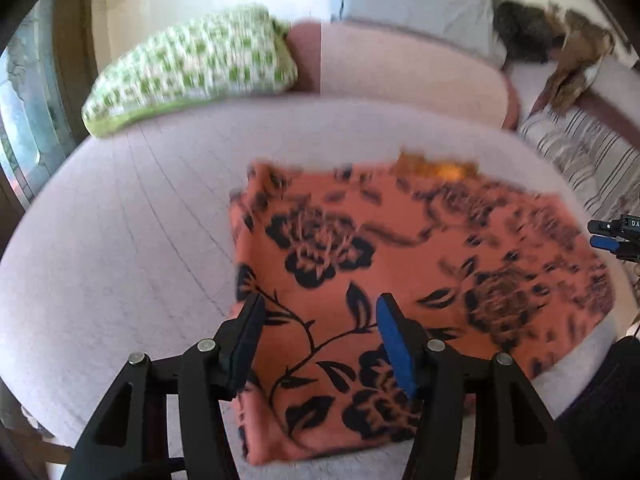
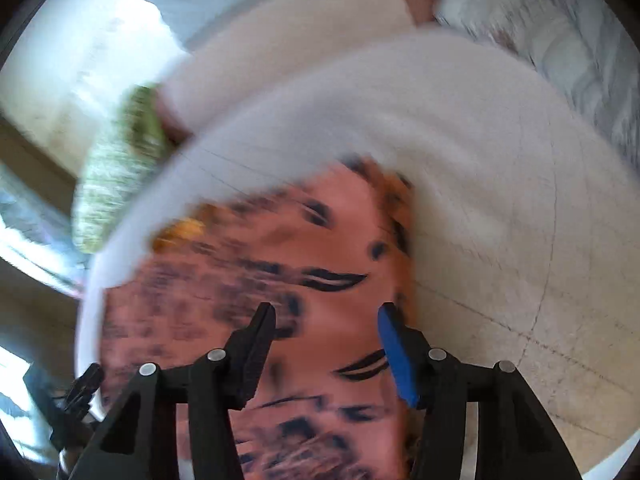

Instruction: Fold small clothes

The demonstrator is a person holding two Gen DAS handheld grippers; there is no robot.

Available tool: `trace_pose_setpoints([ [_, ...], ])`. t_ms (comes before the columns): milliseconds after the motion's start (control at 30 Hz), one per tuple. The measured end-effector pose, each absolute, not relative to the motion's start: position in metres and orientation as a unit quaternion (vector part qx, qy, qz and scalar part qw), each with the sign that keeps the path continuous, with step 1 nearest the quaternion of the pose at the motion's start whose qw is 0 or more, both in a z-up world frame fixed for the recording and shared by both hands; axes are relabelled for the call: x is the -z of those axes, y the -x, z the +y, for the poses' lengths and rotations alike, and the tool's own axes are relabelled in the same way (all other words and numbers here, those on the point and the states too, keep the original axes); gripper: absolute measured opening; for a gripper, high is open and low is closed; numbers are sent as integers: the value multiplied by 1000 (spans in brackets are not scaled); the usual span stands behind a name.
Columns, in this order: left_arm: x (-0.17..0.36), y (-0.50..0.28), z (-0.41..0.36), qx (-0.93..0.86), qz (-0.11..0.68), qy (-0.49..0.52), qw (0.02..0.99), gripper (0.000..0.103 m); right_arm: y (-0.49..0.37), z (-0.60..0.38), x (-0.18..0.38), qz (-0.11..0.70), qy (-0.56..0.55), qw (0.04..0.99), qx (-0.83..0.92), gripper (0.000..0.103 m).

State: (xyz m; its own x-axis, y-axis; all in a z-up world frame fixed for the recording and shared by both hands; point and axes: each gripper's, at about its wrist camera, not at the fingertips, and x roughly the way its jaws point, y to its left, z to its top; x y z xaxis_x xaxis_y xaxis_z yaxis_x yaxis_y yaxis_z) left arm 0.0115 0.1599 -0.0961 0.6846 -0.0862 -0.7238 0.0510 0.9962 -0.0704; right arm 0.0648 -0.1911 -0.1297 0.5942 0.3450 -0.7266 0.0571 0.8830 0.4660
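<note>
Left gripper [image 1: 320, 308], jaws spread and empty, hangs above the near edge of the cloth [image 1: 400, 272]. Right gripper [image 2: 326, 316], likewise spread and empty, hangs above the cloth's right side; this view is blurred. The cloth, orange with black flowers, lies folded flat on the pale bed [image 1: 140, 208], near its front. It looks light, limp and prone to sliding apart in layers; a pinch through all layers at an edge or corner seems best. Green pillow [image 1: 192, 68] lies beyond.
</note>
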Motion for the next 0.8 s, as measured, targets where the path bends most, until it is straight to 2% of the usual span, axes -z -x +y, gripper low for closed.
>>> trace_pose_setpoints([
  [100, 97, -3, 162, 30, 393, 13, 919, 63, -46, -180, 112, 422, -233, 865, -137, 71],
  [167, 117, -12, 165, -2, 427, -5, 904, 63, -49, -171, 125, 436, -236, 856, -149, 74],
  [200, 134, -20, 170, -24, 466, 0, 884, 65, -54, -174, 148, 469, -232, 843, -123, 75],
  [233, 138, -21, 176, -26, 475, 25, 879, 66, -60, -185, 176, 501, -249, 823, -98, 72],
  [267, 134, -19, 180, -30, 468, 47, 882, 66, -58, -192, 180, 492, -269, 823, -88, 60],
  [333, 113, -11, 183, -32, 442, 52, 895, 65, -50, -202, 160, 476, -290, 826, -84, 59],
  [400, 94, -7, 179, -28, 412, 35, 910, 66, -40, -200, 128, 436, -258, 856, -98, 70],
  [467, 81, -9, 175, -18, 398, 40, 916, 66, -37, -202, 118, 433, -255, 860, -85, 73],
  [633, 66, -24, 137, 40, 375, 35, 926, 67, -15, -235, 155, 467, -378, 799, -18, 73],
  [800, 77, -50, 102, 80, 374, 34, 924, 68, 40, -232, 176, 444, -485, 753, -30, 73],
])
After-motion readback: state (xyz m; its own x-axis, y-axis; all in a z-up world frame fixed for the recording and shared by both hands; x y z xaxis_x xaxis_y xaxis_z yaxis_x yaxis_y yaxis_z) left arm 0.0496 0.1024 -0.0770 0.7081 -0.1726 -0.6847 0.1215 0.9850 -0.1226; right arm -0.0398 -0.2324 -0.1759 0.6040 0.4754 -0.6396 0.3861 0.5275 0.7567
